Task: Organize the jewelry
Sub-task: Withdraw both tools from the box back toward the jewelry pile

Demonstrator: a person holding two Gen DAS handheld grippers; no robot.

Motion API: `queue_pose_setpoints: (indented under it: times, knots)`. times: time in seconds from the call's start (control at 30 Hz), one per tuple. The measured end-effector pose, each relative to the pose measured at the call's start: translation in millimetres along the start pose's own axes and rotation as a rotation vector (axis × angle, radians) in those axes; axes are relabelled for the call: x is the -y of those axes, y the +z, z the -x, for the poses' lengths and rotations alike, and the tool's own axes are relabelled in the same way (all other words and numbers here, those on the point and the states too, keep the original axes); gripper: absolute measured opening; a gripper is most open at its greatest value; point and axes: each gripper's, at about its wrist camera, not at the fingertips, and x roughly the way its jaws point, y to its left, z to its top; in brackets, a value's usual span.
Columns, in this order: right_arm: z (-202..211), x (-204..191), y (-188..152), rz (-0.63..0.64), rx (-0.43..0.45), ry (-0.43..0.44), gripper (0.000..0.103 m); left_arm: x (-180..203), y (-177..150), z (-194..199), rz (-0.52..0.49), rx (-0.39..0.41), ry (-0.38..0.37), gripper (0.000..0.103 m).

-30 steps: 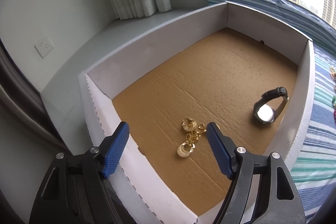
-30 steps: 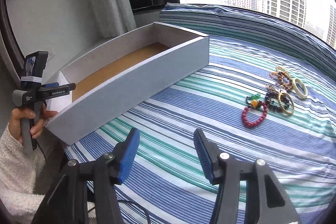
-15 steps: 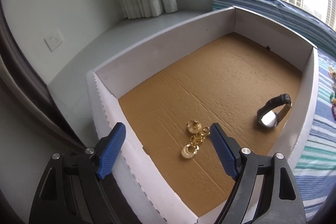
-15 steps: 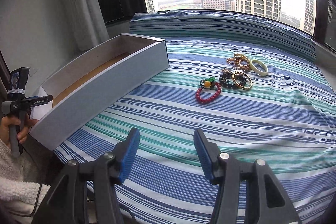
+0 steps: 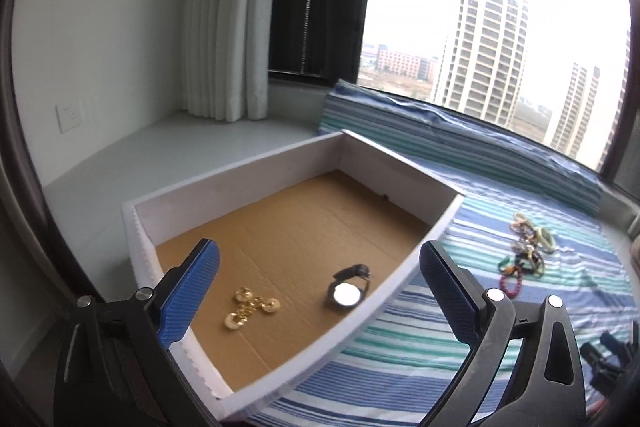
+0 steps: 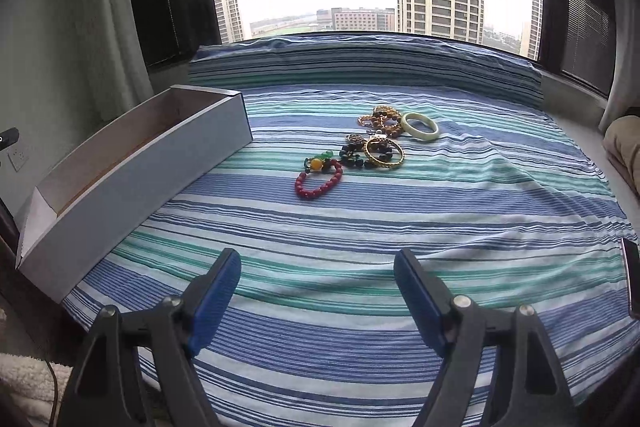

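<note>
Bracelets lie in a loose heap on the striped cloth, in the upper middle of the right wrist frame, straight ahead of our right gripper and well apart from it. Its jaws have just been opening and now stand wide with nothing between them, only cloth beneath. The heap runs from the red bead bracelet, nearest us at lower left, up to the pale bangle at upper right, so the red one comes first along our line.

Our left gripper hovers over the near end of the white box, its jaws also just opened to full spread and holding nothing. On the box floor beneath it lie the gold chain piece and the watch. In that frame the heap sits far off at the right edge, so we judge the right hand the better placed one.
</note>
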Motion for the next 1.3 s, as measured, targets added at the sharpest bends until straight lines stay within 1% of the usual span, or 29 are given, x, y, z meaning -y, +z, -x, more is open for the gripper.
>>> queue_pose_setpoints:
  times: [0.07, 0.13, 0.2, 0.27, 0.3, 0.37, 0.43, 0.53, 0.57, 0.63, 0.67, 0.77, 0.93, 1.03, 1.13, 1.17, 1.3]
  knots:
    - [1.7, 2.1, -2.5, 0.002, -0.002, -0.019, 0.081, 21.2, -9.3, -2.3, -0.023, -0.041, -0.046, 0.101]
    - [1.6, 4.7, -4.2, 0.006, -0.013, -0.045, 0.081, 41.1, -22.3, -9.0, -0.041, -0.105, -0.117, 0.101]
    - [1.7, 8.2, -6.5, 0.006, -0.02, -0.056, 0.082, 60.5, -36.9, -21.7, -0.061, -0.188, -0.182, 0.1]
    - [3.0, 13.0, -9.1, 0.0, -0.018, -0.047, 0.086, 83.0, -51.4, -32.4, -0.079, -0.274, -0.255, 0.1]
    - [3.9, 15.2, -10.0, -0.002, -0.016, -0.041, 0.086, 90.9, -58.1, -38.9, -0.087, -0.312, -0.287, 0.1]
    - [6.3, 19.5, -11.9, -0.005, -0.009, -0.038, 0.086, 107.2, -74.4, -43.9, -0.107, -0.38, -0.321, 0.1]
    - [10.2, 23.0, -13.3, -0.005, 0.007, -0.038, 0.087, 119.9, -83.5, -50.8, -0.139, -0.42, -0.339, 0.1]
    - [17.9, 28.4, -12.9, -0.009, 0.043, -0.033, 0.087, 134.7, -93.8, -49.6, -0.225, -0.438, -0.309, 0.1]
    - [18.8, 30.8, -12.5, -0.014, 0.047, -0.031, 0.09, 134.8, -95.1, -48.1, -0.247, -0.433, -0.301, 0.1]
    - [17.0, 35.6, -11.9, -0.02, 0.033, -0.033, 0.101, 135.0, -97.0, -46.4, -0.275, -0.413, -0.294, 0.101]
    - [16.2, 38.2, -11.9, -0.023, 0.032, -0.035, 0.103, 134.4, -97.3, -46.8, -0.281, -0.403, -0.291, 0.101]
    - [15.3, 44.1, -12.9, -0.039, 0.031, -0.034, 0.103, 130.1, -95.7, -45.0, -0.293, -0.365, -0.264, 0.1]
    - [15.3, 42.8, -14.5, -0.01, 0.019, -0.024, 0.103, 129.5, -91.3, -46.9, -0.266, -0.341, -0.29, 0.1]
    - [14.6, 40.0, -16.7, 0.014, 0.001, -0.026, 0.103, 135.0, -89.9, -46.5, -0.279, -0.296, -0.257, 0.1]
    - [9.7, 37.2, -18.4, 0.034, -0.04, -0.061, 0.103, 141.3, -93.6, -44.5, -0.315, -0.244, -0.231, 0.1]
    - [8.5, 36.5, -19.1, 0.036, -0.051, -0.069, 0.103, 143.2, -95.7, -44.1, -0.325, -0.241, -0.238, 0.1]
    - [4.1, 39.1, -20.0, 0.004, -0.088, -0.072, 0.103, 147.5, -106.7, -49.5, -0.35, -0.302, -0.279, 0.1]
